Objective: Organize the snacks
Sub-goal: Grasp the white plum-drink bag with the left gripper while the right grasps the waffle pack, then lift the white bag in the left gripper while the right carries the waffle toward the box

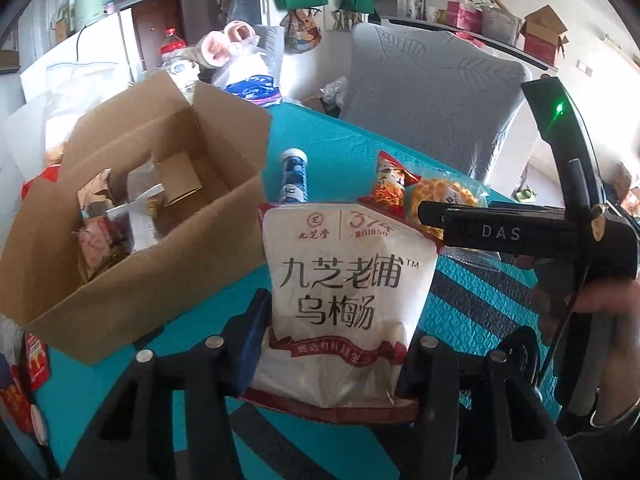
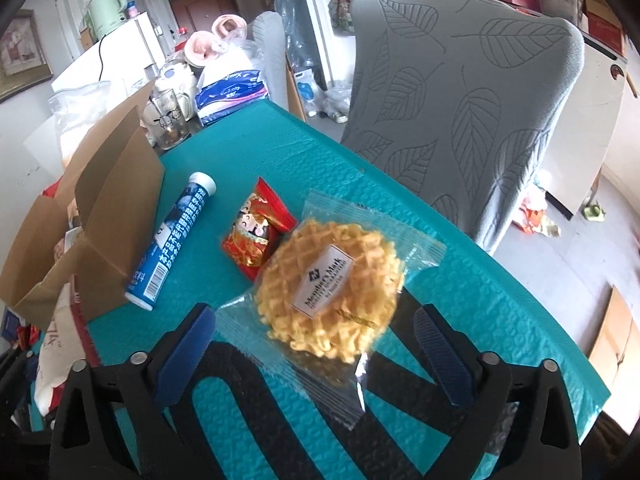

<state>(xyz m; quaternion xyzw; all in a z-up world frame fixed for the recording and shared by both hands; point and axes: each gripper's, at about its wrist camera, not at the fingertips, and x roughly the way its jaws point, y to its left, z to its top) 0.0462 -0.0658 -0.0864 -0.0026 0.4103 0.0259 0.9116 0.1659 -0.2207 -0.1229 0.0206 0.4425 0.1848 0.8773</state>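
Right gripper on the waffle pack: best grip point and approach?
Grip the waffle pack across the round waffle, coming from the near side with the open right gripper. It lies flat between the jaws; the clear film edges are thin and floppy. The red snack packet touches its far-left edge.

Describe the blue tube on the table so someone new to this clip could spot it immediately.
Start at the open cardboard box on the teal table mat. Right beside its flap lies the blue tube, white-capped and barcoded. Unlike the red snack packet and clear-wrapped waffle next to it, it is a rigid cylinder.
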